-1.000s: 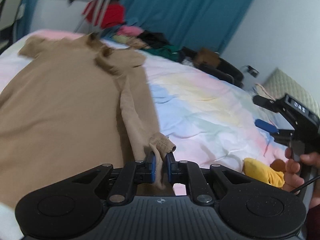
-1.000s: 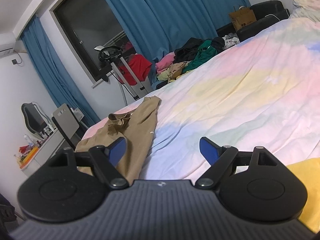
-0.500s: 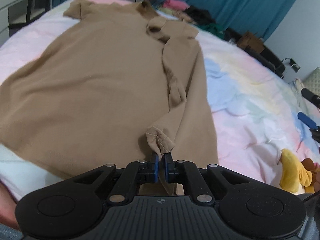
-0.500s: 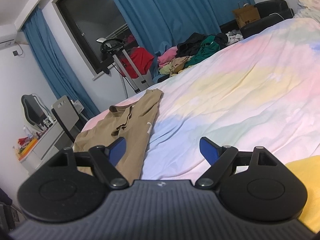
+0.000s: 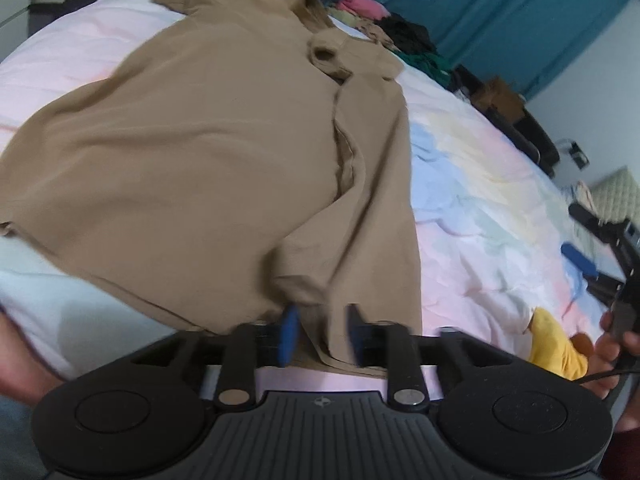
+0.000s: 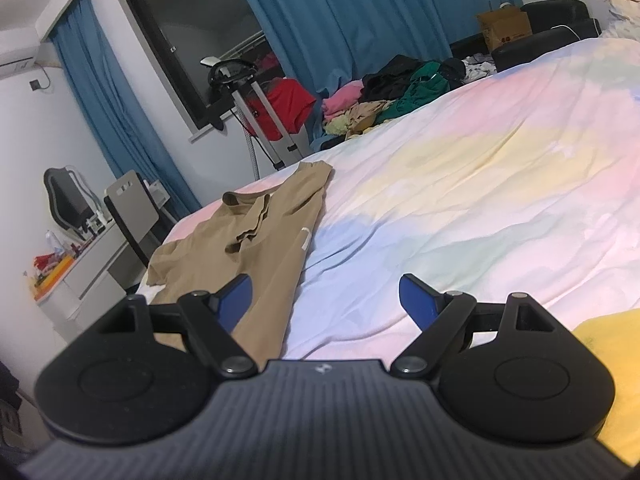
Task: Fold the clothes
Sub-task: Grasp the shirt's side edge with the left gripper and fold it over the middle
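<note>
The tan shirt (image 5: 192, 168) lies flat on the bed (image 5: 480, 184), its long axis running away from the left claw (image 5: 320, 332), whose jaws stand narrowly apart around the folded-in sleeve cuff (image 5: 298, 284), while the wide-open right claw (image 6: 326, 300) hovers farther off.

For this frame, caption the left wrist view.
Left claw open over the tan shirt's folded-in sleeve cuff on the pastel bedsheet.

A tan long-sleeved top (image 5: 192, 152) is lying spread flat on the bed, collar pointing away toward the far edge. One sleeve (image 5: 352, 184) is lying folded down along its right side, the cuff bunching near the hem. Its fabric is showing soft wrinkles.
</note>
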Motion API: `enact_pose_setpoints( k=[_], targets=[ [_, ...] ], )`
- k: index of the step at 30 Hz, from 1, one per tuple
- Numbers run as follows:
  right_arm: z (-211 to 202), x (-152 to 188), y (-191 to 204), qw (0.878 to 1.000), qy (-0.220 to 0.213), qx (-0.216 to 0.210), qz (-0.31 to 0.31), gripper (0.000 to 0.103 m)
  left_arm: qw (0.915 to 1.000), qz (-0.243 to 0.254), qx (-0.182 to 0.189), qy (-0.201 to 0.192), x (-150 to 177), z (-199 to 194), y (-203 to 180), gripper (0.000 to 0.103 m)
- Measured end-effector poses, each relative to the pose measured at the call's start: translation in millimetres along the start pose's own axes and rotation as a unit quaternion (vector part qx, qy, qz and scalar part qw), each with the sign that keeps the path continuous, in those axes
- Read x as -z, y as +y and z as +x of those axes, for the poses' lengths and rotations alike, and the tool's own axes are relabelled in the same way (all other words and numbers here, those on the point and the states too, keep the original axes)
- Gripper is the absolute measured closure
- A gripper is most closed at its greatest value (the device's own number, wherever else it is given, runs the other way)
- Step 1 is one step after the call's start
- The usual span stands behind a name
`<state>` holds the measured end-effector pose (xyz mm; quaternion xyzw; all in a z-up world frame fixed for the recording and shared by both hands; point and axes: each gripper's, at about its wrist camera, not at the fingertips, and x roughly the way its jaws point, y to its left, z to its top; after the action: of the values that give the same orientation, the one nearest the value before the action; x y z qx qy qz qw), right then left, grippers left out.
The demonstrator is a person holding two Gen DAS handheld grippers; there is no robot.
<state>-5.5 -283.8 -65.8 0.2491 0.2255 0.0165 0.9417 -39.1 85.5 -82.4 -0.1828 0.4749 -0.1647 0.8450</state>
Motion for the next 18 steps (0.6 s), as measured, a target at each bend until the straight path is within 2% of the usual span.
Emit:
enact_pose_setpoints(
  k=[1, 3, 7, 11, 12, 13, 15, 18],
  targets=[
    [1.0, 0.9, 1.8, 1.000, 0.002, -0.001, -0.002, 0.020, 1.0000, -0.009, 0.002, -0.003, -1.2, -2.2, 2.7, 0.048],
    [3.0, 2.9, 5.7, 1.000, 0.006, -0.002, -0.008, 0.020, 0.9997, -0.025, -0.008, 0.001, -5.7, -0.5, 6.8, 0.035],
    [7.5, 7.5, 14.0, 1.000, 0.015, -0.001, -0.023, 0.020, 0.9977, -0.050, -0.043, 0.018, -12.2, 14.2, 14.7, 0.034],
    [11.4, 11.6, 20.9, 0.999, 0.024, -0.003, -0.032, 0.020, 0.9957, -0.081, -0.041, 0.019, -17.7, 26.7, 24.3, 0.038],
    [12.2, 12.7, 22.6, 0.999, 0.026, -0.004, -0.034, 0.020, 0.9956, -0.082, -0.042, 0.017, -18.6, 28.6, 24.8, 0.047],
    [12.9, 13.8, 24.1, 0.999, 0.028, -0.004, -0.036, 0.020, 0.9957, -0.081, -0.043, 0.016, -18.8, 29.3, 25.1, 0.068],
    [14.2, 16.0, 27.3, 0.999, 0.032, -0.005, -0.041, 0.020, 0.9959, -0.084, -0.031, 0.015, -17.0, 27.0, 26.7, 0.091],
    [15.6, 19.7, 32.0, 0.998, 0.038, -0.007, -0.047, 0.020, 0.9950, -0.097, -0.017, 0.014, -9.4, 13.6, 29.5, 0.094]
  ],
)
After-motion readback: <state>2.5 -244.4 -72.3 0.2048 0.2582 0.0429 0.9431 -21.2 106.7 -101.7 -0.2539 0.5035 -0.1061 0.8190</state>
